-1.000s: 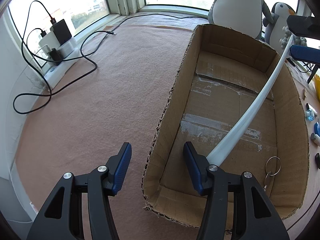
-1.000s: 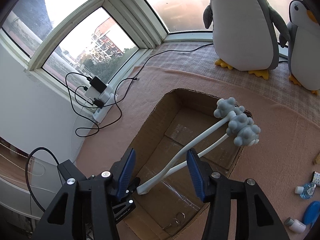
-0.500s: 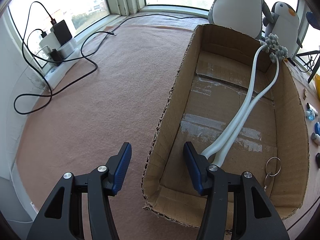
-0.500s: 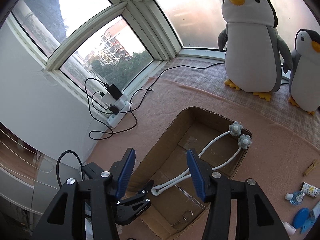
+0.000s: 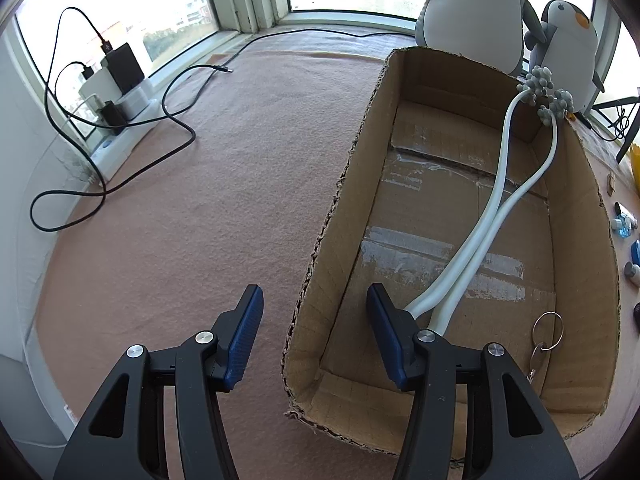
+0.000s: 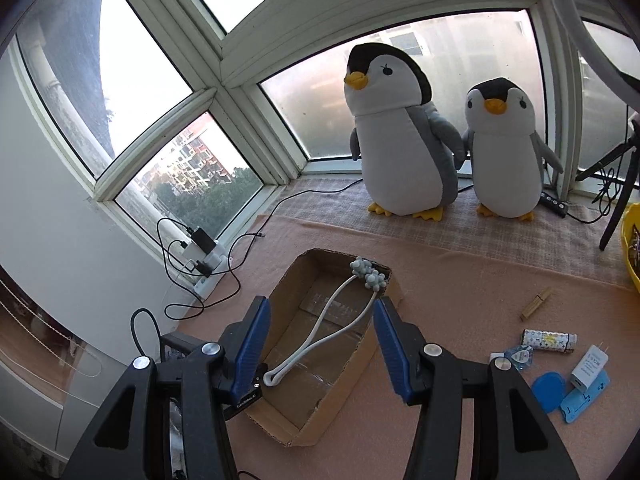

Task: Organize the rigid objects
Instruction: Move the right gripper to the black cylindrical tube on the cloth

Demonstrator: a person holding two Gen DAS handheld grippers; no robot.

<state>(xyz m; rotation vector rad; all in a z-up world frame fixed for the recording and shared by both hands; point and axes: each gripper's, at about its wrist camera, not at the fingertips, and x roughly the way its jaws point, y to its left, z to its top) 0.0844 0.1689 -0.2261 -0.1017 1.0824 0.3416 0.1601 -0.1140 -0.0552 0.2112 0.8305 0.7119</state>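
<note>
A long open cardboard box (image 5: 340,208) (image 6: 348,384) sits on the pink carpet. Inside it lies a white two-armed massager (image 5: 488,216) (image 6: 332,332), whose grey knobbly heads (image 5: 548,92) rest on the far right rim. A key ring (image 5: 546,332) lies in the near right corner. My left gripper (image 5: 314,300) is open and straddles the box's left wall near its front corner, its pads clear of the cardboard. My right gripper (image 6: 321,304) is open and empty, high above the box and back from it.
Two plush penguins (image 6: 400,140) (image 6: 504,152) stand by the window. A power strip with chargers and black cables (image 5: 116,96) lies at the left. Right of the box are a clothespin (image 6: 536,298), a small tube (image 6: 548,338), a white plug (image 6: 590,364), a blue lid (image 6: 548,390) and a yellow bowl (image 6: 632,248).
The right gripper has drawn back and up from the box, leaving the massager lying inside it. The left gripper has stayed still.
</note>
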